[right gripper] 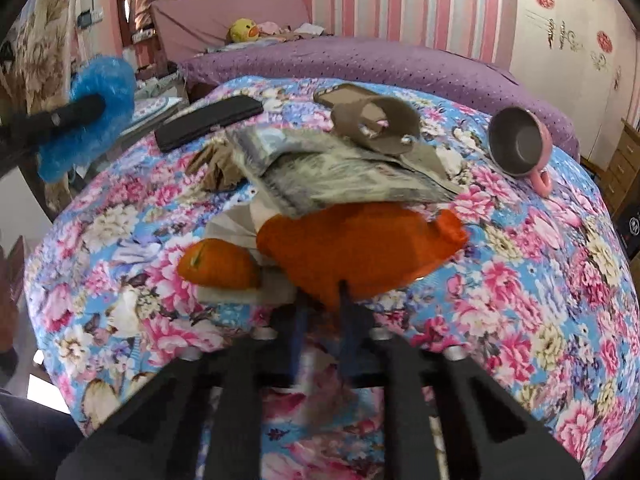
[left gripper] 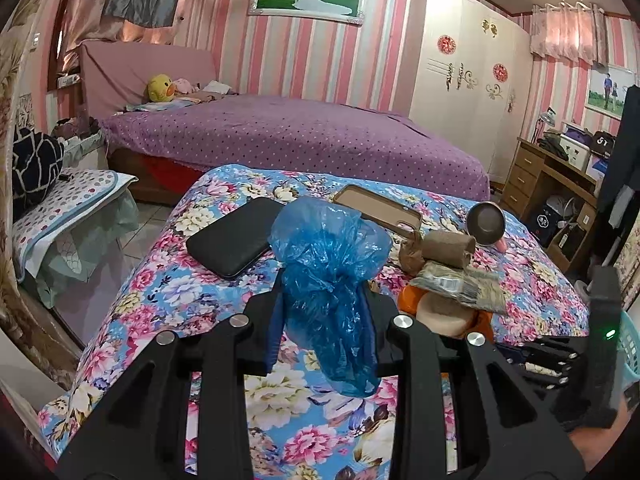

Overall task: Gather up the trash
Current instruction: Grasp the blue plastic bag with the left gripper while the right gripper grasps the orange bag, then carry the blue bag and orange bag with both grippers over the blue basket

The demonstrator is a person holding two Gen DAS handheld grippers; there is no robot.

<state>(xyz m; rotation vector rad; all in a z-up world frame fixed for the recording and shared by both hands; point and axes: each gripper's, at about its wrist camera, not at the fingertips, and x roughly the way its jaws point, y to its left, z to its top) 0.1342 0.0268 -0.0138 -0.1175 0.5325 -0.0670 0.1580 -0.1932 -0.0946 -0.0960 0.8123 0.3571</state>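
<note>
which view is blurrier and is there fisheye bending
Right wrist view is softer: its own tool is smeared near the orange peel. Left wrist view is crisp on the blue plastic bag. Both bend the floral cloth and darken at the corners.

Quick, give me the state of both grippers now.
Left gripper: shut on the blue plastic bag.
Right gripper: shut on the edge of the orange wrapper.

Floral cloth (right gripper: pixel 520 280) lies bare right of the trash heap (right gripper: pixel 340 184), below the mug (right gripper: pixel 516 142).
</note>
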